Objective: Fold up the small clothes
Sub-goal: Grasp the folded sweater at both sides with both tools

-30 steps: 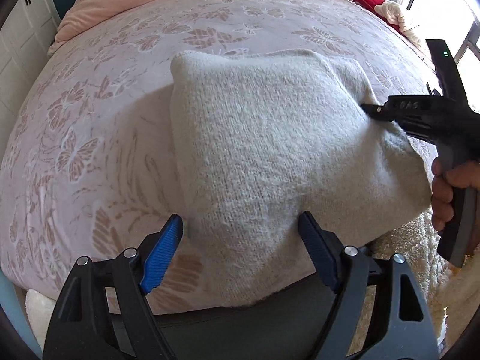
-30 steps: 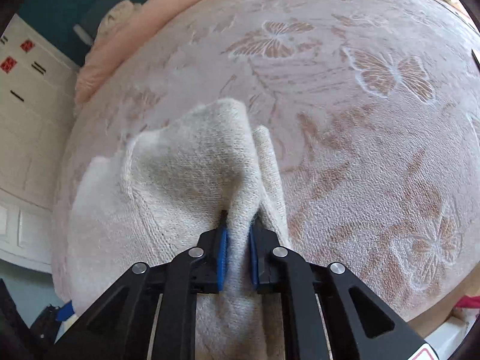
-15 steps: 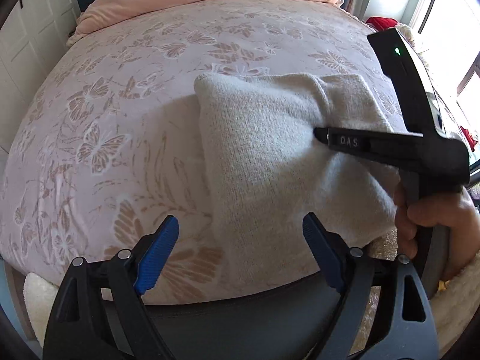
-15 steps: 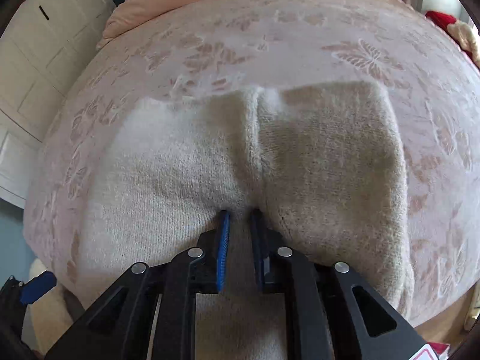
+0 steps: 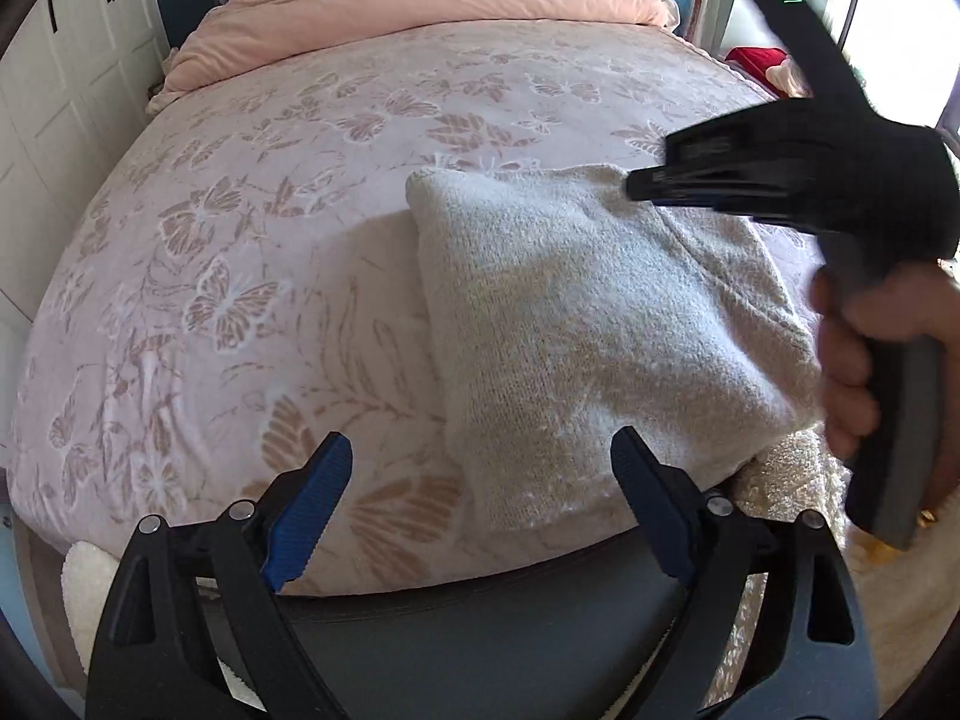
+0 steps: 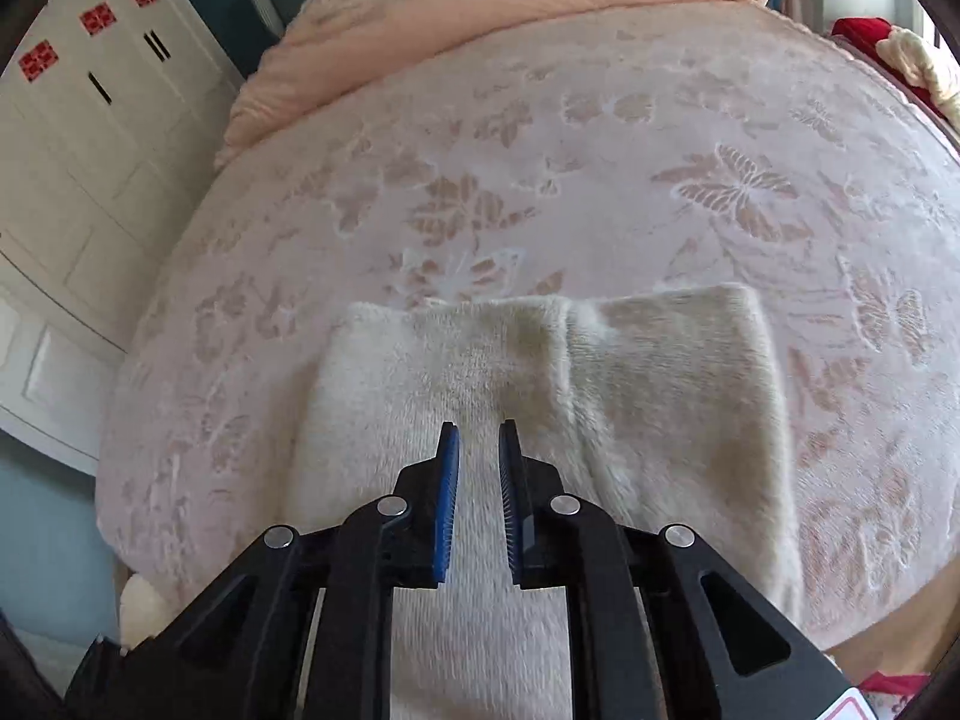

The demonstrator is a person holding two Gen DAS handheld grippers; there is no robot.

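Observation:
A cream knitted garment point(image 5: 588, 330) lies folded into a rough rectangle near the front edge of the bed; it also shows in the right wrist view point(image 6: 600, 384). My left gripper point(image 5: 480, 468) is open wide and empty, just in front of the garment's near left corner. My right gripper point(image 6: 478, 438) hovers over the middle of the garment with its jaws a narrow gap apart and nothing between them. The right gripper's body point(image 5: 780, 180) shows blurred over the garment's far right corner in the left wrist view.
The pink butterfly-patterned bedspread point(image 5: 252, 252) covers the bed. A peach duvet point(image 5: 420, 6) lies bunched at the head. White cupboards point(image 6: 78, 138) stand at the left. A red and cream pile point(image 6: 894, 54) lies beyond the bed's right side. A fluffy rug point(image 5: 798, 480) lies below the bed's edge.
My right gripper let go of the garment's fold, opened slightly and lifted back. The garment now lies flat. My left gripper stayed open and drew back a little.

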